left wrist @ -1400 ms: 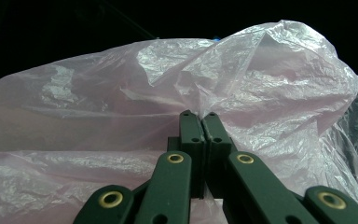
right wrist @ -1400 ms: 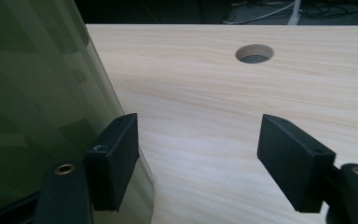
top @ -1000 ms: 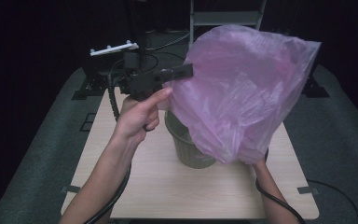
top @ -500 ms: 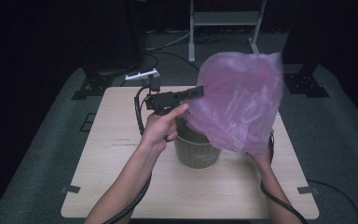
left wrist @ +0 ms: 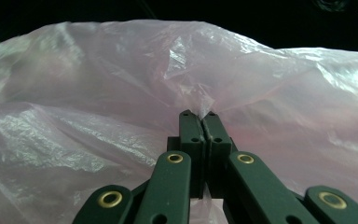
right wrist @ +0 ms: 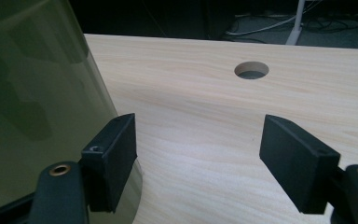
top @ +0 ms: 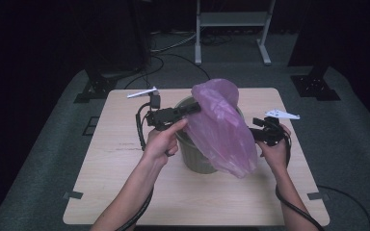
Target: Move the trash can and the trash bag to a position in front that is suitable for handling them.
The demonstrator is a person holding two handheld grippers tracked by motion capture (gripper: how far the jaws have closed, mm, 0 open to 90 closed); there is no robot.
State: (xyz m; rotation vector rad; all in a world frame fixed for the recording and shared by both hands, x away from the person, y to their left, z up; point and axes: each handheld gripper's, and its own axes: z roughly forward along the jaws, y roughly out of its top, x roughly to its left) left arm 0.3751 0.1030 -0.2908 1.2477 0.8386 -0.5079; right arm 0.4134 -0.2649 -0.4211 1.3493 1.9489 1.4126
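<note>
Pink plastic, thin and crinkly — that was the bag (top: 221,127), draped over the top and down the near right side of a grey-green bin (top: 192,154). The bin stood near the middle of the wooden table (top: 125,192), a little toward its far edge.

The left gripper (top: 192,108) was squeezed tight on a fold of the bag at the bin's far left rim. In the left gripper view, the jaws met with a small bit of plastic poking out between them. The right gripper (top: 260,129) was spread wide with nothing in it, low beside the bin on the side facing the table's right edge. In the right gripper view, the bin's wall sat close to one finger (right wrist: 114,158), and a round hole (right wrist: 251,70) showed in the table farther off.

To do this step well, I thought the left one should keep its pinch and hold the edge by the rim — while the right one found the bag's loose edge and pulled it open over the other side. Slow pulls would be best, because thin plastic could tear or slip.
</note>
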